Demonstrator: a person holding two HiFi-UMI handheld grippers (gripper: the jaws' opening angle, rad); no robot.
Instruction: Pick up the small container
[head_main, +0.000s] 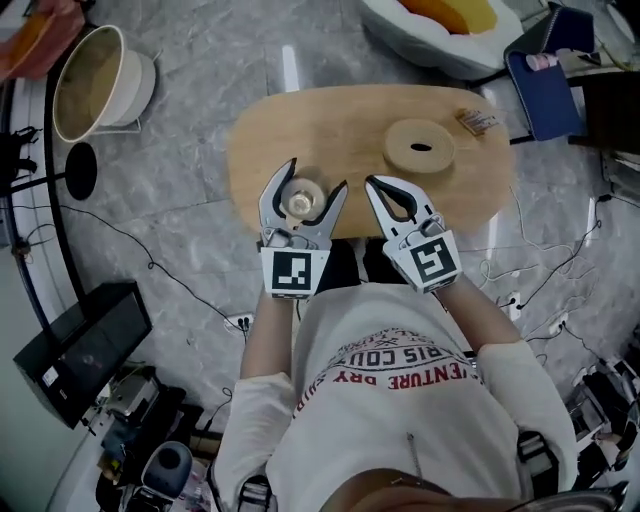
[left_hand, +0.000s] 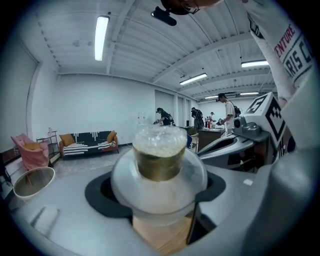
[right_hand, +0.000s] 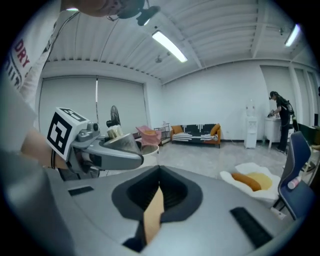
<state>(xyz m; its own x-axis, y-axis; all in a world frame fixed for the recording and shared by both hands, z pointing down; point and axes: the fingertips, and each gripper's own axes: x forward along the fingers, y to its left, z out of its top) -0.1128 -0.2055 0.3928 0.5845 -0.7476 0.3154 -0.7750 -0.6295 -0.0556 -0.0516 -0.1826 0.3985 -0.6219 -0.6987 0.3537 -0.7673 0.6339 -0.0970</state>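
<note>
Clear small container (head_main: 300, 202) clamped between left gripper (head_main: 318, 176) fingers (head_main: 272, 196); right gripper (head_main: 374, 185) closed, empty.

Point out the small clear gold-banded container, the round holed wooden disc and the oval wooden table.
Small clear gold-banded container (left_hand: 160, 169), left gripper view, gold band.
Round holed wooden disc (head_main: 400, 151), head view, surface left of hole.
Oval wooden table (head_main: 330, 125), head view, bare top.

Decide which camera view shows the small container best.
The left gripper view: the small container fills the frame between the jaws, gold band clear. The head view shows it tiny from above; the right gripper view gives a distant side glimpse.
</note>
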